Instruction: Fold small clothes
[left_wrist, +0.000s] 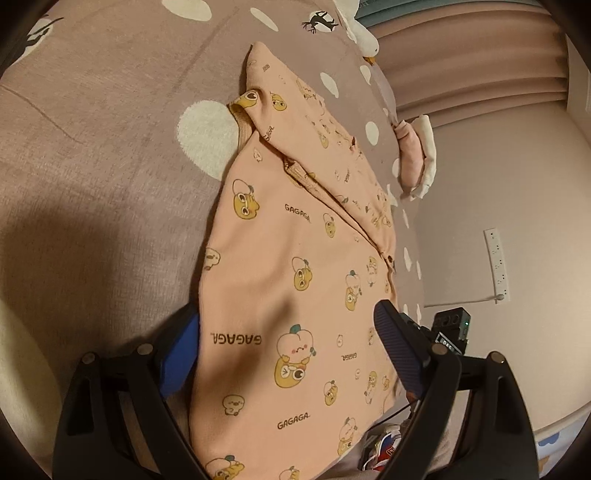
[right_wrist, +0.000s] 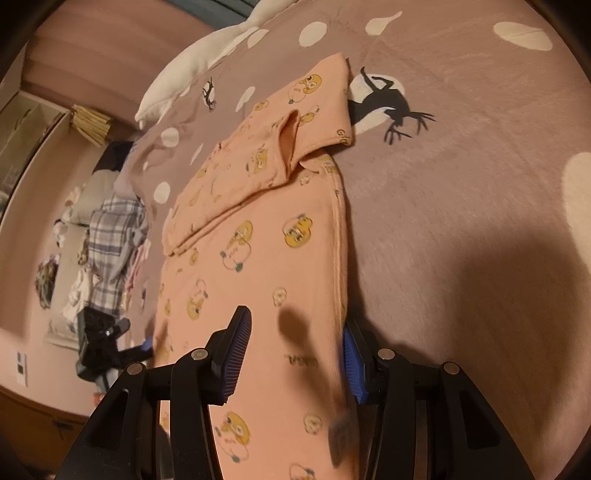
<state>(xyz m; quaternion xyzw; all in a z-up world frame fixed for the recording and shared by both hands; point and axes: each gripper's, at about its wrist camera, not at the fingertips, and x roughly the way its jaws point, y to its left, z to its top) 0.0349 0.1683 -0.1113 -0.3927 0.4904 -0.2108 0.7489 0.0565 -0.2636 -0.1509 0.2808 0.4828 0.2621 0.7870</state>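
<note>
A small peach garment (left_wrist: 295, 273) printed with yellow cartoon ducks and "GAGAGA" lies on a brown bed cover (left_wrist: 103, 155). Its sleeves are folded in over the body at the far end. My left gripper (left_wrist: 284, 347) is open, one finger under the garment's left edge and one above its right side, at the near hem. In the right wrist view the same garment (right_wrist: 266, 258) runs away from me. My right gripper (right_wrist: 295, 354) is open around the garment's near right edge, one blue pad (right_wrist: 352, 365) below the cloth.
The bed cover (right_wrist: 461, 206) has white dots and a black deer print (right_wrist: 388, 103). Folded pink and white clothes (left_wrist: 415, 155) sit at the bed's far edge. A white pillow (right_wrist: 192, 70), a plaid garment (right_wrist: 110, 236) and a wall socket strip (left_wrist: 496, 262) are off to the sides.
</note>
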